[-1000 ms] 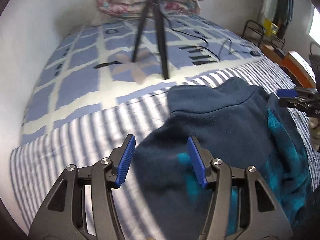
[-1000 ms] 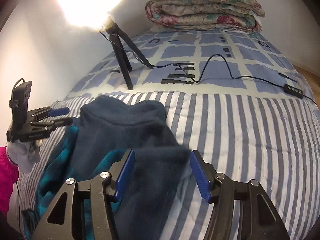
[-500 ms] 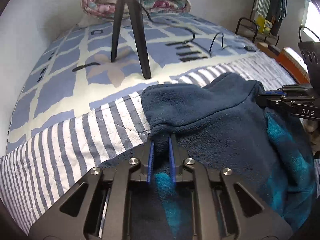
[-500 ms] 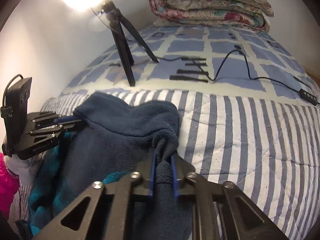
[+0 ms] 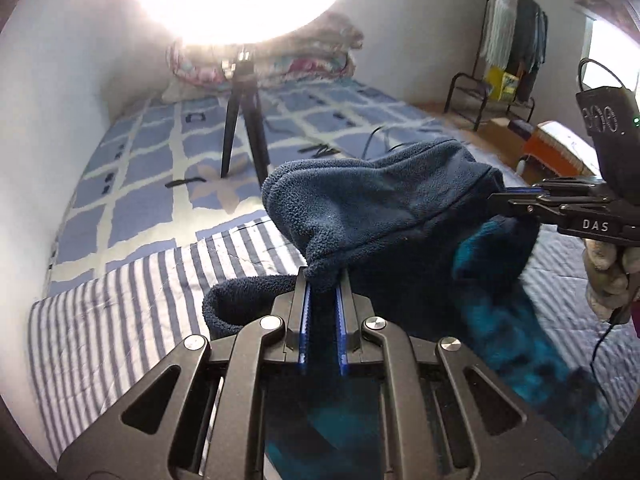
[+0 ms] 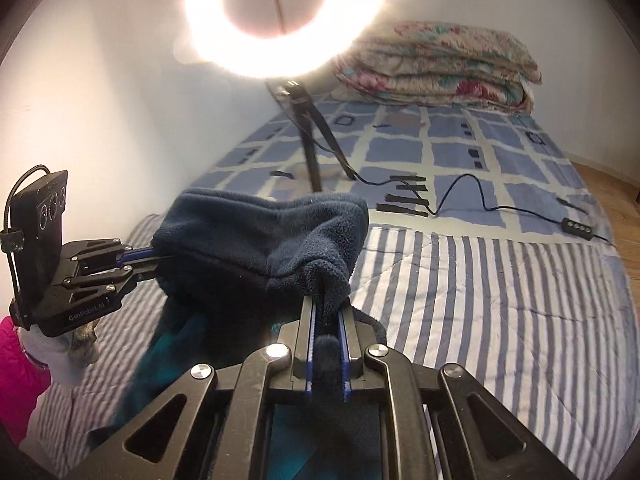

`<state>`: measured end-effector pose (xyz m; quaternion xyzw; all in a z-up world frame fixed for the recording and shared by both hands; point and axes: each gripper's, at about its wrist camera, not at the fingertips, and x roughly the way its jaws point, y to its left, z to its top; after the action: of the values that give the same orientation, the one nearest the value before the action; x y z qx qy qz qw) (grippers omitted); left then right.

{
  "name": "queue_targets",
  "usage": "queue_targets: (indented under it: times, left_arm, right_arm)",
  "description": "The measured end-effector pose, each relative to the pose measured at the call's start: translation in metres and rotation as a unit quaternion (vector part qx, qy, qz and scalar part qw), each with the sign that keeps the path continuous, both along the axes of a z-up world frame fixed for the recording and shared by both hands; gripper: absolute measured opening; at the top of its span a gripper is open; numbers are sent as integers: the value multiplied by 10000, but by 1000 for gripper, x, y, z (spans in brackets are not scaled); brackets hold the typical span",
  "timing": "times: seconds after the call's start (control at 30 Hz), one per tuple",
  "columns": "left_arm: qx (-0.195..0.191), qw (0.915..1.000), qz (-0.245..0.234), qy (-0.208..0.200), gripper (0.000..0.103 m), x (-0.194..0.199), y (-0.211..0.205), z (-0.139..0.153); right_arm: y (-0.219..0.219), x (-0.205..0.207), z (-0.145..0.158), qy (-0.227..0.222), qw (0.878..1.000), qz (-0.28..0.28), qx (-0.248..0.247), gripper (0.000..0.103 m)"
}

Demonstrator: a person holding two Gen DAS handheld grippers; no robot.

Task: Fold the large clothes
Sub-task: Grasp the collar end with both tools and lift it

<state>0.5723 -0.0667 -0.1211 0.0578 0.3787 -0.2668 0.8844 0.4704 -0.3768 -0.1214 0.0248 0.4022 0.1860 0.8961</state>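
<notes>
Left wrist view first: your left gripper point(image 5: 323, 300) has its blue pads point(image 5: 305, 320) drawn almost together, having just been closing, and a bunched ridge of the dark blue fleece garment point(image 5: 380, 208) is pinched between them; the cloth rises out of the jaws as a thick fold and hangs clear of the bedding at that edge; a rounded loop of the same fleece sags just to the left of the fingers, onto the striped blanket point(image 5: 120, 320). To the right in this view your right gripper point(image 5: 512, 196) reaches in sideways, its jaws also pressed on the far edge of the garment, so the fleece is stretched between the two tools; the gloved hand point(image 5: 608, 276) holds that gripper from below; teal lining of the garment shows underneath, trailing down toward the blanket.

Right wrist view: your right gripper point(image 6: 327, 312) is nearly closed too, having just been closing, with a tuft of fleece garment point(image 6: 260, 236) squeezed between the pads and poking out behind them; the left gripper point(image 6: 160, 258) holds the opposite edge at the left; a pink sleeve point(image 6: 16, 380) shows at the lower left corner.

Beyond the garment lies the blue checked bedsheet point(image 6: 460, 152); a black tripod point(image 6: 312, 152) stands on it, carrying a glaring ring light point(image 6: 280, 12); a black cable point(image 6: 480, 196) runs across the sheet to a small controller; a folded floral quilt point(image 6: 440, 64) sits at the head of the bed against the wall.
</notes>
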Motion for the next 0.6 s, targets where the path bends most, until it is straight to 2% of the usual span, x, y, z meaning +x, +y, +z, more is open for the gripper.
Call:
queue_targets:
  times: [0.1, 0.27, 0.43, 0.6]
  left_arm:
    - [-50, 9999, -98, -85, 9, -33, 5, 23]
    - [-88, 9996, -164, -232, 9, -95, 13, 50]
    - [-198, 9993, -201, -246, 9, -150, 19, 60]
    - [-214, 9992, -253, -215, 9, -211, 23, 55]
  right_arm:
    - [3, -35, 24, -50, 10000, 52, -4, 7]
    - [5, -92, 47, -73, 9999, 134, -45, 6]
    - [3, -151, 52, -35, 9999, 165, 17, 6]
    - [-1, -209, 48, -12, 9996, 186, 220, 5]
